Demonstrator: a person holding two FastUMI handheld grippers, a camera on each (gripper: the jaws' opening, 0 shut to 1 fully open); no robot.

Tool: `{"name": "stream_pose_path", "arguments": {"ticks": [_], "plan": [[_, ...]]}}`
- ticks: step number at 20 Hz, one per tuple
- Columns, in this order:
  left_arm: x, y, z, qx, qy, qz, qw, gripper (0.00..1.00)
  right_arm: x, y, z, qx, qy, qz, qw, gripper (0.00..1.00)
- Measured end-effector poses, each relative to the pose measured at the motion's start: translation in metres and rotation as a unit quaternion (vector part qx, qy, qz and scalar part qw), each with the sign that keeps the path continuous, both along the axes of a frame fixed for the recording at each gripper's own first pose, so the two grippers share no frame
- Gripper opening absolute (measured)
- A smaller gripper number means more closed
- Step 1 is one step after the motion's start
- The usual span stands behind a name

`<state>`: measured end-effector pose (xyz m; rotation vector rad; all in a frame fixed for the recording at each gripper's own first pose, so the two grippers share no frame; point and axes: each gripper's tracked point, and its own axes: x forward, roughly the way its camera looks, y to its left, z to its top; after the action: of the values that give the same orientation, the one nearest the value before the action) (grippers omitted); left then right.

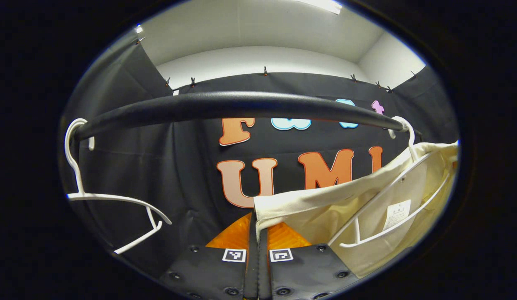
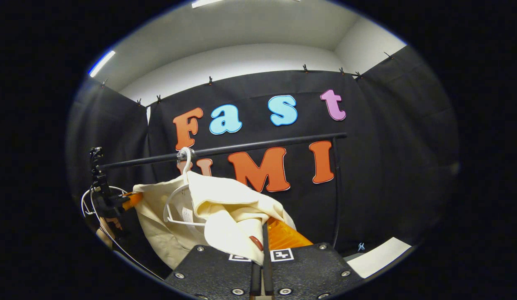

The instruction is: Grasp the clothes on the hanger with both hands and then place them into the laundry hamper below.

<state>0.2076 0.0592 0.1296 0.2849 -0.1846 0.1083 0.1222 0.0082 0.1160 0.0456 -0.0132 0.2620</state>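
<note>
The cream garment (image 2: 225, 208) hangs on a white hanger (image 2: 179, 196) hooked over the black rail (image 2: 241, 147), near the rail's left end in the right gripper view and at its right end in the left gripper view. It is a pale, heavy-looking cloth with a stitched hem and a small white tag inside; it sits slack and bunched on the hanger, one side drawn out toward each gripper.

The left gripper (image 1: 257, 233) has its fingers together on a corner of the hem, which comes in from the right of that view, so the cloth runs away from it to the right and up toward the hanger. The right gripper (image 2: 260, 246) is likewise clamped on a fold of the cloth, which lies just ahead and to its left. Both grips look equally close; the stretch of cloth between them runs roughly along the rail.

The coming move probably turns on freeing the garment from the hanger, whose hook stands above both grips, before lowering it. A second, bare white hanger (image 1: 116, 200) hangs at the rail's other end. The hamper cannot be made out.
</note>
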Motion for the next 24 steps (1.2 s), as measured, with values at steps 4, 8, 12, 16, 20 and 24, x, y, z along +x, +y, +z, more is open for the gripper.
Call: {"name": "stream_pose_path", "arguments": {"ticks": [4, 8, 12, 16, 20, 24], "plan": [[-0.010, -0.002, 0.002, -0.013, 0.001, -0.016, 1.000, 0.07, 0.001, 0.003, -0.022, -0.016, 0.009, -0.024, 1.000, 0.08], [-0.011, 0.000, -0.002, -0.013, 0.006, -0.022, 1.000, 0.07, -0.004, 0.013, -0.031, 0.000, 0.016, -0.029, 0.999, 0.08], [-0.012, -0.002, -0.004, -0.019, 0.007, -0.032, 0.999, 0.07, -0.007, 0.013, -0.059, -0.032, 0.044, -0.042, 0.998, 0.07], [-0.016, 0.001, -0.003, -0.037, 0.011, -0.044, 0.998, 0.07, -0.017, 0.020, -0.072, -0.048, 0.045, -0.052, 0.997, 0.12], [-0.018, 0.006, 0.001, -0.026, 0.012, -0.045, 0.999, 0.07, -0.031, 0.024, -0.066, -0.012, 0.040, -0.038, 0.998, 0.13], [-0.008, 0.003, 0.005, -0.026, 0.008, -0.042, 0.999, 0.07, -0.032, 0.000, -0.029, -0.015, -0.007, -0.072, 0.997, 0.00]]}}
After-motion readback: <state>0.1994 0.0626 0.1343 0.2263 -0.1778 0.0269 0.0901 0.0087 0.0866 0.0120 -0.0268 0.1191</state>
